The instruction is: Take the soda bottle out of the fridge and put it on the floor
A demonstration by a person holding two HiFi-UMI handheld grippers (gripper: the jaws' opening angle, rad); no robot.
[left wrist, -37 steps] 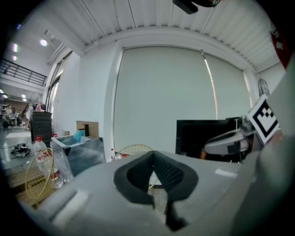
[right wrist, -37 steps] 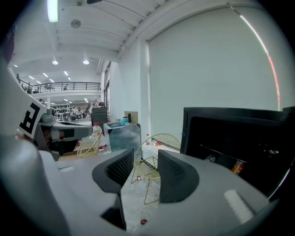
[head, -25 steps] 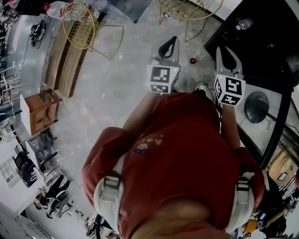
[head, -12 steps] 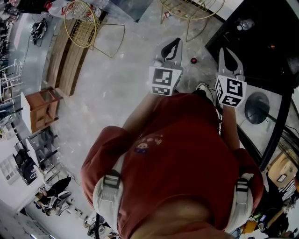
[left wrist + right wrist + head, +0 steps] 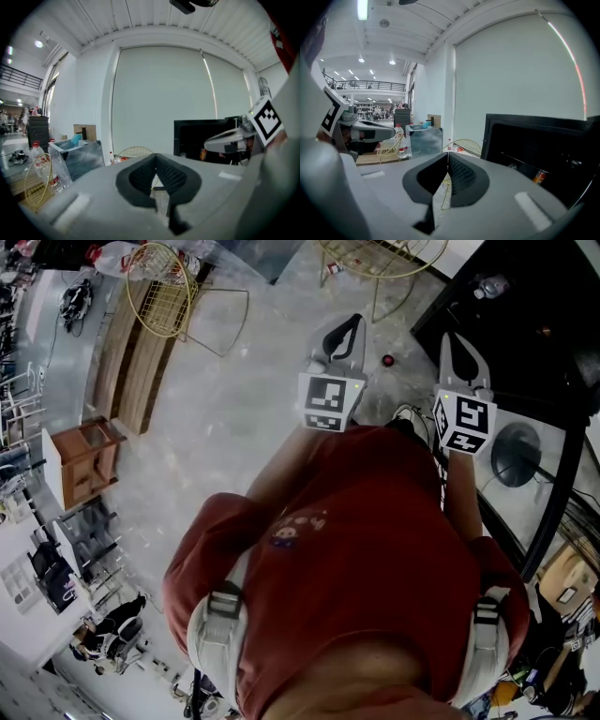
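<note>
two claws held out side by side, left claw (image 5: pixel 352 321) closed empty, right claw (image 5: pixel 449 337) closed empty, facing fridge (image 5: pixel 525 306)

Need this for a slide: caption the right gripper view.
Right hand-held gripper, jaws shut and empty, before a black box-shaped fridge holding an orange can.

My left gripper (image 5: pixel 156 159) and right gripper (image 5: pixel 447 157) have matt grey plastic shells. Their pads (image 5: pixel 461 176) are black and finely ribbed, rubbery by the look. My shirt (image 5: pixel 366 549) is soft red cloth. The floor (image 5: pixel 234 418) is smooth, faintly glossy grey. The chair (image 5: pixel 159 287) is thin brassy metal wire, the cabinet (image 5: pixel 84 465) plain wood, the fridge (image 5: pixel 520 124) smooth black.
</note>
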